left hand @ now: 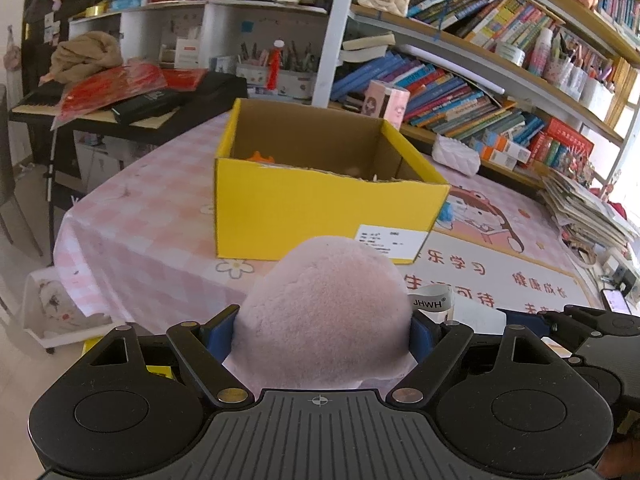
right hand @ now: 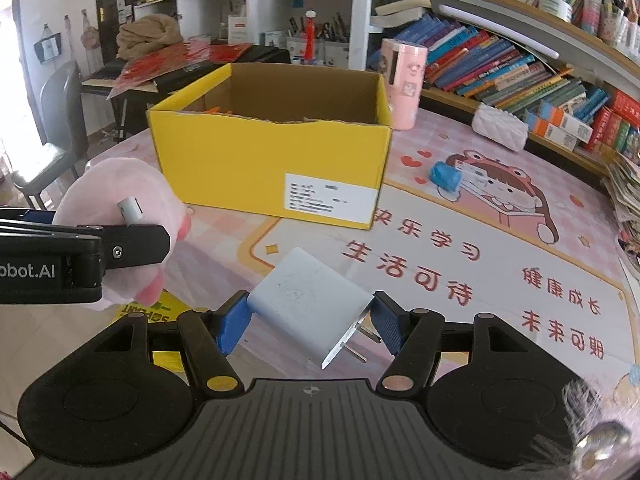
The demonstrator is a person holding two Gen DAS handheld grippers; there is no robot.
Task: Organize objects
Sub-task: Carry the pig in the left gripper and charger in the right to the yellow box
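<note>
1. Left gripper (left hand: 322, 330): blue fingers (left hand: 218, 338) spread wide and pressed into both flanks of a pink plush toy (left hand: 324, 312). Toy is rounded, fuzzy, pale pink, with a white sewn tag on its right side. It is held above the near desk edge.
2. Right gripper (right hand: 306, 326): blue fingers (right hand: 232, 326) pinch a white wall charger (right hand: 306, 300) by opposite corners. Charger is a flat square block, slightly scuffed, two metal prongs pointing toward the camera. It sits tilted, clear of the desk (right hand: 460, 280).
3. Both grippers are side by side; the plush shows at the left in the right wrist view.
4. Desk surface between grippers and yellow cardboard box (right hand: 272, 160) is open mat.
5. Box: open top, torn near rim, white label on front wall. Something orange shows inside.
6. Right of box: small blue roll (right hand: 445, 175), lying apart from it.
7. Behind box: pink cylinder (right hand: 402, 80), then crowded bookshelves (right hand: 520, 76).
</note>
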